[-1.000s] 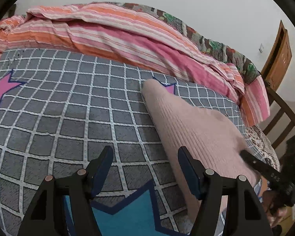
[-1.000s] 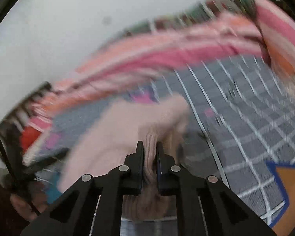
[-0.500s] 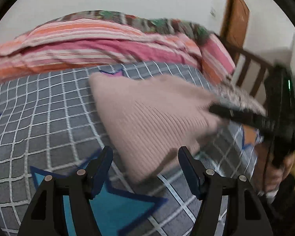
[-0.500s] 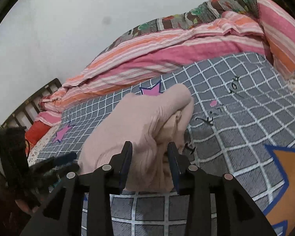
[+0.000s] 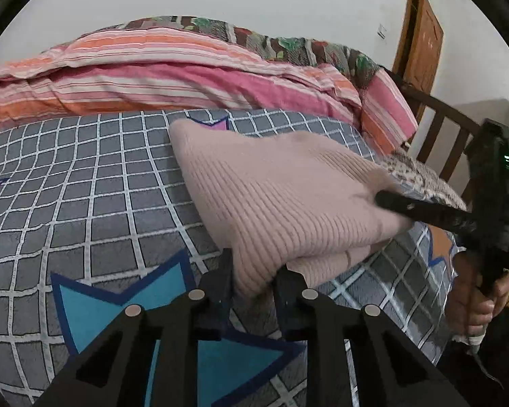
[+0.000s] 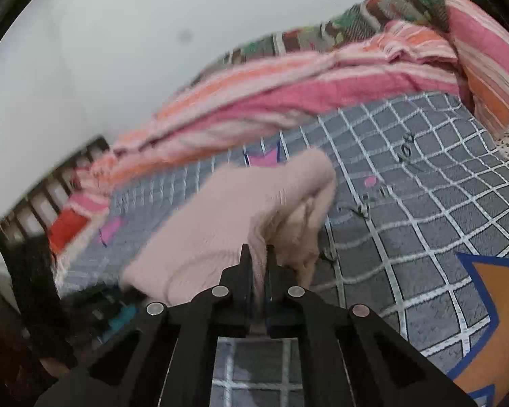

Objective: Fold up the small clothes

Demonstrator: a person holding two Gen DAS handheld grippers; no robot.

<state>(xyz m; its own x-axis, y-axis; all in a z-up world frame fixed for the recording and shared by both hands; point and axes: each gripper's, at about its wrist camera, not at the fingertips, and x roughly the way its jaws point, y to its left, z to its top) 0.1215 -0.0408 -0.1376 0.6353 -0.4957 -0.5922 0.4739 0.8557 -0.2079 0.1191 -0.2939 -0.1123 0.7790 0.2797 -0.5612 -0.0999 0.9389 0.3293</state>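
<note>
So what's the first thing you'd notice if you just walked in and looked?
The pale pink knitted sweater in the middle of the grey checked bedsheet, with a gripper at each end. The left gripper is closing on its near corner, and the right gripper is shut on a bunched fold. Behind it, a heap of pink and orange striped blanket lies along the wall.

Pale pink ribbed knit point(image 5: 288, 196), grey white-checked sheet point(image 5: 85, 183), pink-orange striped quilt point(image 5: 173, 74)
</note>
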